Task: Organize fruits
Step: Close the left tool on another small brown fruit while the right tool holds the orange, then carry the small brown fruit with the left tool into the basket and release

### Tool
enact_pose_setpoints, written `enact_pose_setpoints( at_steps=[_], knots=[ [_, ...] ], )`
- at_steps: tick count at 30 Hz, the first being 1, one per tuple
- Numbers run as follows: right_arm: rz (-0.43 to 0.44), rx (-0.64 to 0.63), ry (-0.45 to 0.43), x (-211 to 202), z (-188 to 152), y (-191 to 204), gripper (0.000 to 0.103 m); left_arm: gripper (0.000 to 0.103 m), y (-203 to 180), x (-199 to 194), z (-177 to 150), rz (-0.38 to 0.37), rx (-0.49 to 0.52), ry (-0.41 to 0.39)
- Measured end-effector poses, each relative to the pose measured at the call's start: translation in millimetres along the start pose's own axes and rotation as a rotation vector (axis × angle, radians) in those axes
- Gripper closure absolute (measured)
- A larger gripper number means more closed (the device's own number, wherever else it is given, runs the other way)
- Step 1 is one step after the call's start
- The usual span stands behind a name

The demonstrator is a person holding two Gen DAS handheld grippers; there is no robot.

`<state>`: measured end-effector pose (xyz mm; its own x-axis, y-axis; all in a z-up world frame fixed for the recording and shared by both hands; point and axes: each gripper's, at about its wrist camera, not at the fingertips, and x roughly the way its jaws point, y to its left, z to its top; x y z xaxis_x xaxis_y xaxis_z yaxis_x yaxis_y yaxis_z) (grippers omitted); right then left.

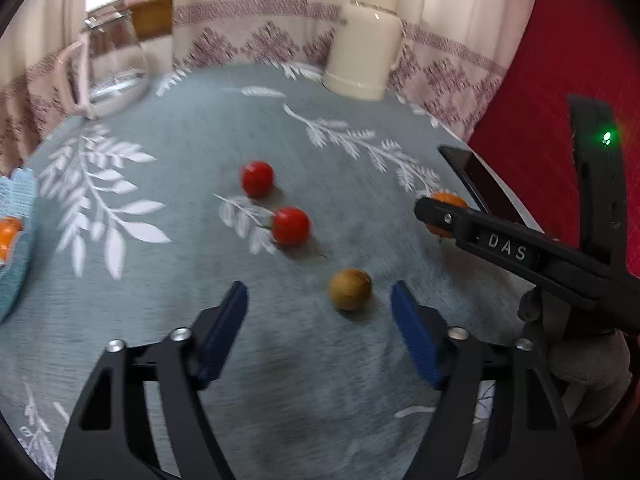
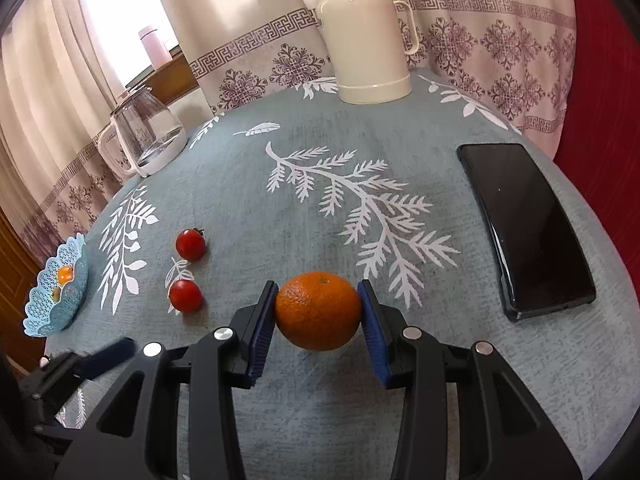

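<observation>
Two claws worked over a counter (image 2: 280,160) covered by a grey-blue cloth printed with white leaf sprays, backed by pale curtains with purple patterned borders. The right claw (image 2: 319,312) had its blue pads pressed against both sides of an orange (image 2: 319,311), which sat on the cloth between them. The left claw (image 1: 319,300) stood wide apart and held nothing; a small brownish-yellow fruit (image 1: 350,289) lay between its fingertips, nearer the right pad, apart from both. Ahead of that claw lay two cherry tomatoes (image 1: 291,226), close together but not touching. Far to the left of both claws stood a light blue lattice basket (image 2: 60,296) with an orange piece and another fruit inside, too small to identify. Well ahead stood a cream thermos jug (image 2: 366,40) and, ahead to the left, a glass pitcher (image 2: 148,136). A black phone (image 2: 528,232) lay to the right of the right claw. In the left wrist view the basket was cut by the frame edge, the scene was motion-blurred, and the right claw's arm hid most of the orange.
</observation>
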<state>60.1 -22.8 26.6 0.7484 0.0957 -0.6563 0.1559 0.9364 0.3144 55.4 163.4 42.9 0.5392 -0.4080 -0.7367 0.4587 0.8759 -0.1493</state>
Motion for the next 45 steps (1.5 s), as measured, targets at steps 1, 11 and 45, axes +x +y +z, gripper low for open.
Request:
enact_pose_setpoints(
  at_steps=[1,11,45],
  knots=[
    [0.004,0.004,-0.001,-0.1,-0.4,-0.7,0.062,0.041,-2.0,4.9,0.2,-0.004,0.001,0.013],
    [0.02,0.015,-0.002,1.4,-1.9,-2.7,0.062,0.071,-9.8,25.1,5.3,-0.028,0.018,0.058],
    [0.012,0.005,0.006,-4.3,-7.3,4.7,0.062,0.076,97.4,-76.6,17.0,0.279,-0.183,-0.187]
  ],
)
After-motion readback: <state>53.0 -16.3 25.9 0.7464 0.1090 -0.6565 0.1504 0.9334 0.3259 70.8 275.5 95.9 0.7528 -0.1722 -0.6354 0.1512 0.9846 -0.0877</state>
